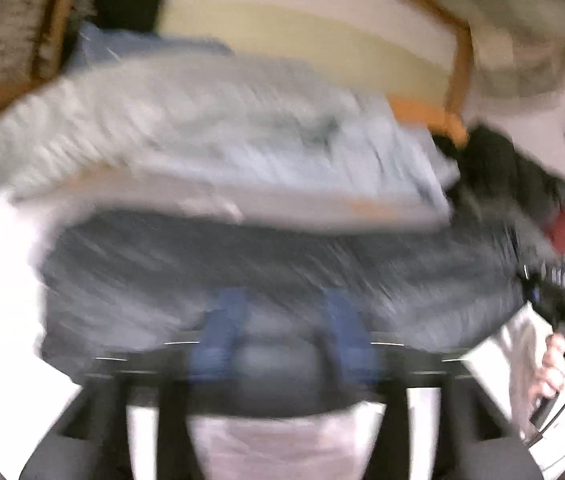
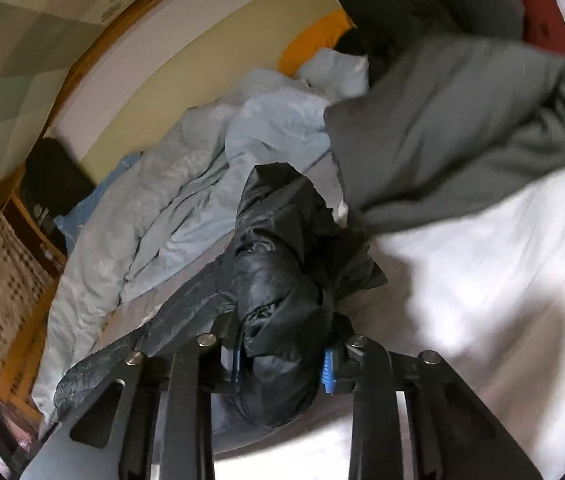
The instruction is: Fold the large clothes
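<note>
Bed (image 2: 482, 280) with white sheet carries everything here.

Right tool (image 2: 282, 364): fingers pinched narrow on a bunched black puffer jacket (image 2: 282, 264), blue pads (image 2: 327, 372) pressing into the padded fabric from both sides. Jacket rises from the grip in a crumpled column toward the middle of the right wrist view; a thin black flap of it trails down-left over the tool's frame.

Beside the jacket, left in that view: pale blue duvet (image 2: 186, 200), rumpled, running along the bed toward the wooden frame (image 2: 22, 344). Up-right of the jacket: grey garment (image 2: 442, 128), spread loosely on the sheet, blurred at its far edge. Past it, a dark clothes pile (image 2: 422, 4) and something red (image 2: 542, 12) at the far end. Orange patch (image 2: 314, 40) shows next to the pile, against the cream wall panel (image 2: 202, 60).

Left tool (image 1: 282, 324): heavy motion blur. Two blue fingers (image 1: 222, 320) stand well apart, wide. Grey garment (image 1: 242, 272) lies just ahead of and under the tips; the blur hides whether the tips touch it, but nothing looks clamped between them.

Left wrist view also shows the duvet (image 1: 202, 128) behind the garment, the dark clothes pile (image 1: 514, 168) to the right, and at the right edge the person's hand (image 1: 558, 364) wrapped around the other tool's black handle. Cable hangs by that hand.
</note>
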Tool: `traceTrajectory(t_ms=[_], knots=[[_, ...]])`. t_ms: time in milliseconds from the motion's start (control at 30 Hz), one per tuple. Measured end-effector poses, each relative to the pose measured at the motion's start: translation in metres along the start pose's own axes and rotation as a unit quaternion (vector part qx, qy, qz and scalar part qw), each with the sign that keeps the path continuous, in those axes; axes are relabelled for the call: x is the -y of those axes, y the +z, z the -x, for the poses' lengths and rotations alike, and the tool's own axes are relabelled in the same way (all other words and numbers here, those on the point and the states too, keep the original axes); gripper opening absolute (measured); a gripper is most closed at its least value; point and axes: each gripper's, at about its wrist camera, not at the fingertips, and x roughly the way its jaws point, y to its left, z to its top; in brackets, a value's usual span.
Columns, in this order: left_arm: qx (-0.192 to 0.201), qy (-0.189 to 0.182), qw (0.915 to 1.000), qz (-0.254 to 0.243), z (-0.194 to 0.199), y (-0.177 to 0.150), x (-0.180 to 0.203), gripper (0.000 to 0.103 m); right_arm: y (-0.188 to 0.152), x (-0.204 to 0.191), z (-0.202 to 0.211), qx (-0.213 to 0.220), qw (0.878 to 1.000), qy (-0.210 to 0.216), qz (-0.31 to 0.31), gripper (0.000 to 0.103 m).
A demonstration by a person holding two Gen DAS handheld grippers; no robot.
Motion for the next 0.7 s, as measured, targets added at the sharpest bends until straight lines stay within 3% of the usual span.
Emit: traceTrajectory(t_ms=[67, 167, 233, 333, 433, 467, 533, 567, 633, 700], knots=[[0.028, 0.01, 0.9989, 0.037, 0.021, 0.018, -0.034, 0.088, 0.017, -0.001, 0.013, 0.005, 1.0, -0.006, 0.019, 0.029], [0.015, 0.018, 0.9951, 0.096, 0.025, 0.028, -0.084, 0.088, 0.042, -0.006, 0.032, 0.008, 0.997, -0.028, 0.075, 0.029], [-0.036, 0.009, 0.9897, 0.138, 0.01, 0.022, -0.11, 0.088, 0.057, -0.015, 0.038, 0.01, 0.991, -0.051, 0.12, 0.029], [-0.121, -0.053, 0.9748, 0.18, -0.018, 0.004, -0.129, 0.084, 0.073, -0.03, 0.039, 0.019, 0.985, -0.084, 0.148, 0.029], [-0.16, -0.061, 0.974, 0.149, -0.035, -0.006, -0.121, 0.079, 0.078, -0.049, 0.041, 0.034, 0.979, -0.101, 0.172, 0.029], [-0.167, -0.062, 0.9751, 0.132, -0.038, -0.009, -0.116, 0.074, 0.078, -0.056, 0.042, 0.037, 0.978, -0.103, 0.18, 0.029], [-0.177, -0.073, 0.9741, 0.12, -0.042, -0.016, -0.106, 0.048, 0.077, -0.075, 0.047, 0.048, 0.975, -0.099, 0.194, 0.029], [-0.181, -0.092, 0.972, 0.119, -0.043, -0.018, -0.101, 0.024, 0.076, -0.084, 0.05, 0.054, 0.973, -0.095, 0.201, 0.029], [-0.171, -0.094, 0.9755, 0.102, -0.041, -0.013, -0.092, 0.015, 0.068, -0.113, 0.06, 0.072, 0.967, -0.084, 0.229, 0.029], [-0.145, -0.084, 0.9833, 0.071, -0.032, -0.006, -0.086, 0.01, 0.055, -0.143, 0.066, 0.099, 0.951, -0.093, 0.276, 0.029]])
